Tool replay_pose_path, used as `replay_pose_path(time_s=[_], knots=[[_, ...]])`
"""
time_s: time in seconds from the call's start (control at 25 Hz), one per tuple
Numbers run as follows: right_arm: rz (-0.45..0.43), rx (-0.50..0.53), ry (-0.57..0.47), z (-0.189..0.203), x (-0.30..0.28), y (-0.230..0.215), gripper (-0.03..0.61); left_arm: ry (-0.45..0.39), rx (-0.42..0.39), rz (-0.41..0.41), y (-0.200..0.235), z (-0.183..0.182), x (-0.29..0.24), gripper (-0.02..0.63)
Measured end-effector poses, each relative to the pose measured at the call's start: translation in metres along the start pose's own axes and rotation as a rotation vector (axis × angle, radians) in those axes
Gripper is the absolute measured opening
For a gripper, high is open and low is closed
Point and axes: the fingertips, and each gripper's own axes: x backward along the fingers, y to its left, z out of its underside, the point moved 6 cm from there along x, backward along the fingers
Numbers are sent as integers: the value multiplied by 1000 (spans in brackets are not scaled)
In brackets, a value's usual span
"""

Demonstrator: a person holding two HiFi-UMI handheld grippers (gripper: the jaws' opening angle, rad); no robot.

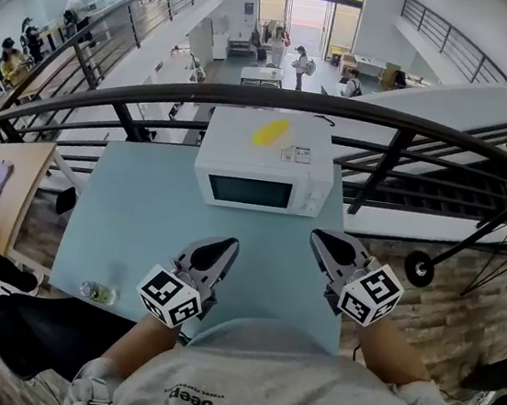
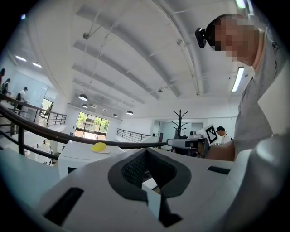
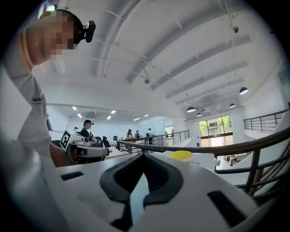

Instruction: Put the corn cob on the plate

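The yellow corn cob [image 1: 270, 132] lies on top of a white microwave [image 1: 262, 184] at the far side of the pale blue table [image 1: 130, 227]. In the gripper views the corn cob [image 2: 99, 146] [image 3: 181, 154] rests on a shallow white plate [image 3: 195, 158] on that microwave. My left gripper [image 1: 227, 243] [image 2: 146, 153] hovers over the table's near side, shut and empty. My right gripper [image 1: 319, 237] [image 3: 144, 157] is beside it, level, its jaws together with nothing between them. Both stand well short of the microwave.
A dark curved railing [image 1: 276, 98] runs right behind the microwave, with an open drop to a lower floor beyond. A small clear jar [image 1: 96, 292] sits at the table's near left corner. A black chair [image 1: 42, 331] and a wooden table [image 1: 10, 188] stand to the left.
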Motion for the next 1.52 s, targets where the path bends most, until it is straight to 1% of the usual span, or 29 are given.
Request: replay_pose_path(time_s=[0.36,0.64,0.88,1.52], knots=[[23,11,85,38,-8,-9,6,35,10,-29,12,28,-5,17],[43,-29,110,56,-9,-17,6,53,12,-56,23,38,-4,17],[47,-37,124,62,-10,-19,6,68,25,-57,24,43,-4,17],[40,-33,125,60,-9,-17,6,57,22,-46,21,38,-3,17]])
